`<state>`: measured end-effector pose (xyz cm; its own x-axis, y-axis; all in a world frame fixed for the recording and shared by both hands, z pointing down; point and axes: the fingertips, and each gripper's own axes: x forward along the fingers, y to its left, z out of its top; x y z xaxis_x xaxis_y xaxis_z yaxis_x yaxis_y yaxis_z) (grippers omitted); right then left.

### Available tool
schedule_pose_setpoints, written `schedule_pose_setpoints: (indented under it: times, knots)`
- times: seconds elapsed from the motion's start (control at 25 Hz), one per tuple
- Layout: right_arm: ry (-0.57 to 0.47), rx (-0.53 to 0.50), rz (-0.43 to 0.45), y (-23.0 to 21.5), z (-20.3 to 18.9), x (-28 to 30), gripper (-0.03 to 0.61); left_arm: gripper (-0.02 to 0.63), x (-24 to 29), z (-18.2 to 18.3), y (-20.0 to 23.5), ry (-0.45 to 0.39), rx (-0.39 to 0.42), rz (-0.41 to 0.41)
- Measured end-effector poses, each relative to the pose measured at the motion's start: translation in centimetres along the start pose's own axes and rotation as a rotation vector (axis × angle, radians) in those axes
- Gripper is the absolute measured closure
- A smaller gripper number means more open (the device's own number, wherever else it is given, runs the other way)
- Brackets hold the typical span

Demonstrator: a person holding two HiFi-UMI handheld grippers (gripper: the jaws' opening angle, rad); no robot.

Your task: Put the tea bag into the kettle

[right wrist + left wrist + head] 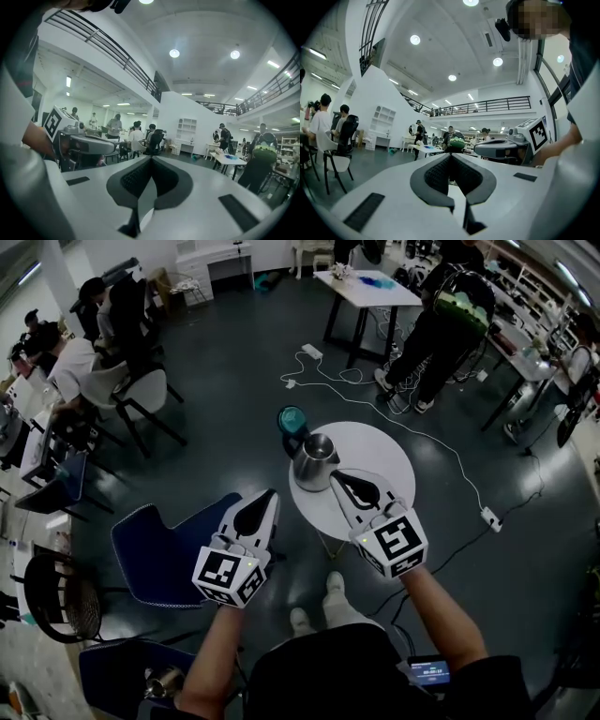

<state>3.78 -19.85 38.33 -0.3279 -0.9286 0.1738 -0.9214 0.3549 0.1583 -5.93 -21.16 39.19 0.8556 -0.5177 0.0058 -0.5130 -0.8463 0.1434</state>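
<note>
We find the left gripper (269,496) and the right gripper (338,475) each with jaws drawn together and nothing between them; both gripper views bear this out. The tea bag appears in no view, so we cannot place it. The steel kettle (314,461) stands toward the far left edge of the round white table (384,454), with a teal round object (292,418) just beside it; whether that is a lid or a cup, we cannot tell. In our judgement, the right gripper's tips lie close to the kettle, and a careless reach could shove it off the small top. The floor (234,362) is dark and crossed by a cable ending at a white power strip (490,518). A blue chair (159,554) stands near, and people (441,324) occupy other tables.
</note>
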Motion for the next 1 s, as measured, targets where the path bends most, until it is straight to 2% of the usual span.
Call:
schedule_pose_setpoints:
  times: [0.32, 1.0]
  knots:
    - [0.014, -0.004, -0.027, 2.8, -0.5, -2.8, 0.560, 0.598, -2.8, -0.7, -2.3, 0.013, 0.012, -0.033]
    - [-0.026, 0.008, -0.068, 6.0, 1.5, -7.2, 0.560, 0.598, -6.4, 0.7, -6.4, 0.010, 0.041, -0.102]
